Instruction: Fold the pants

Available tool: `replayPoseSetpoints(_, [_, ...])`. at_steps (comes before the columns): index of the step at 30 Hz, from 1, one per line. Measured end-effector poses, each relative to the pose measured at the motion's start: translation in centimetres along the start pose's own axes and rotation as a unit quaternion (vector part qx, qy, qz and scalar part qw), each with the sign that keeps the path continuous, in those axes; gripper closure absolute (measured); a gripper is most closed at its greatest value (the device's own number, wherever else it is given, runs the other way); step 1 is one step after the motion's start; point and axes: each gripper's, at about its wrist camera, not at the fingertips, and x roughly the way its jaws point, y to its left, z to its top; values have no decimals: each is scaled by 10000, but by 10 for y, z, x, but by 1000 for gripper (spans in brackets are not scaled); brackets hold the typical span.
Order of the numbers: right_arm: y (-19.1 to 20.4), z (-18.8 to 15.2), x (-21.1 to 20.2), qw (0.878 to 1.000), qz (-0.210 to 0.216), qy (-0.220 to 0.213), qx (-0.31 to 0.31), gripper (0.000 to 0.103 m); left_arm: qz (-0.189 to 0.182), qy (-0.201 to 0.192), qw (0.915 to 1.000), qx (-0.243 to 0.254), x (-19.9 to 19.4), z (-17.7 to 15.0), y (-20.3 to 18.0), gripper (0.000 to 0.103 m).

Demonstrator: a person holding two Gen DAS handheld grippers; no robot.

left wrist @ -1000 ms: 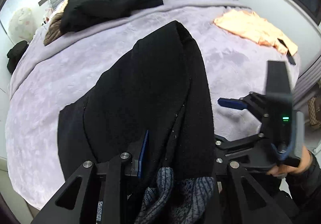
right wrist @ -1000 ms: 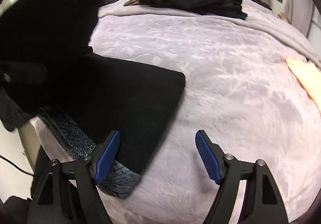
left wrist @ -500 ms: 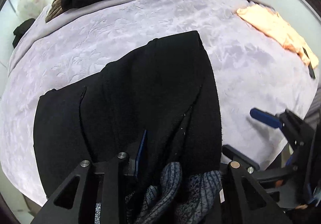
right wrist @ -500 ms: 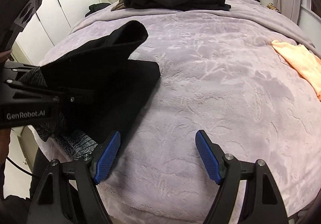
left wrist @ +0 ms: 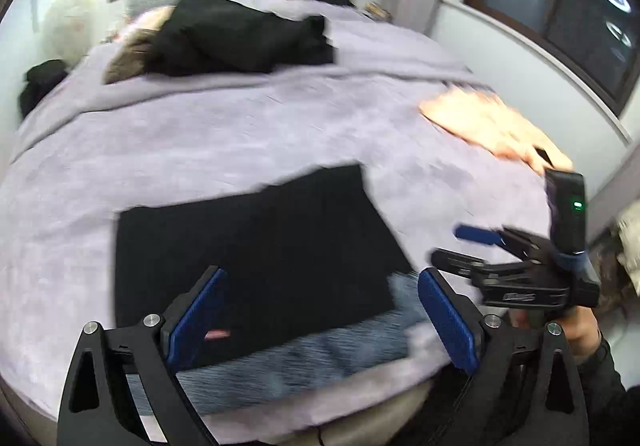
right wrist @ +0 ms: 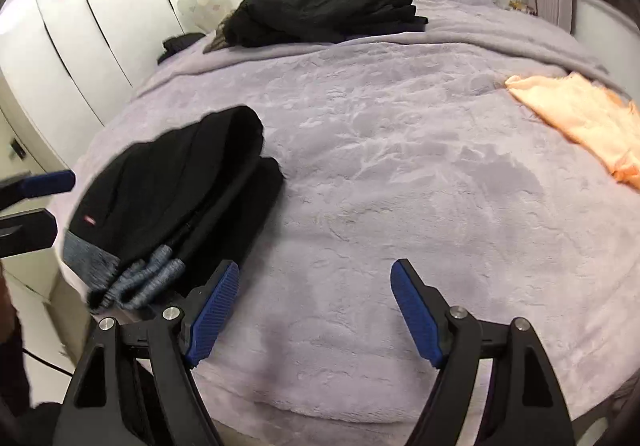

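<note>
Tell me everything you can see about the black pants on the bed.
The black pants lie folded over on themselves near the front edge of the lavender bedspread, at its left side in the right wrist view. The cloth looks thick and matte. A blue-grey knit lining or waistband shows at the near end, and a small red label sits on top. The far end humps up slightly. Neither gripper touches them: the left gripper, jaws opening, hovers over the near edge, holding nothing.

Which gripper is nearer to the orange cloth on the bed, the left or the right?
Right. The right gripper is apart from the orange cloth but on its side of the bed; the left gripper, jaws opening, hangs over the black pants, farther away.
</note>
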Motion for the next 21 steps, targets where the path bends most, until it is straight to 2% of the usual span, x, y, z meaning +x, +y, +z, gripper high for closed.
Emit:
replayPoseSetpoints(2, [-2,11,14,9969,652,146,405,15,508,18,9981,-337,8,4,31,1])
replayPoseSetpoints(4, [7,16,33,9914,1033,545,597,15,1051,155,9916,-736,22,2,64,1])
replayPoseSetpoints(6, [29,8,41,9850,1499,642,557,15,1103,269,9874,-1105,32,-8,90,1])
replayPoseSetpoints(7, [42,2,40,9836,1673,570,359,19,1009,325,9863,-1261,37,-15,100,1])
replayPoseSetpoints(8, [57,-4,37,9854,1640,451,20,39,932,378,9860,-1333,41,-19,105,1])
replayPoseSetpoints(10, [79,-15,37,9925,1040,392,-503,65,786,604,9856,-1367,57,-34,108,1])
replayPoseSetpoints(11, [80,-17,39,9932,979,444,-448,71,833,666,9851,-1352,63,-39,108,1])
replayPoseSetpoints(13, [68,-16,35,9922,1142,484,-108,76,747,614,9861,-1353,68,-43,108,1])
replayPoseSetpoints(16, [47,-26,36,9884,1342,594,384,77,703,496,9879,-1293,61,-44,107,1])
replayPoseSetpoints(19, [29,-36,45,9767,1739,815,959,75,772,568,9877,-1239,68,-46,107,1])
replayPoseSetpoints(20, [27,-33,41,9752,1768,845,1031,70,787,560,9872,-1267,64,-46,109,1])
replayPoseSetpoints(21, [27,-29,34,9780,1590,842,1053,65,857,531,9868,-1267,58,-44,109,1])
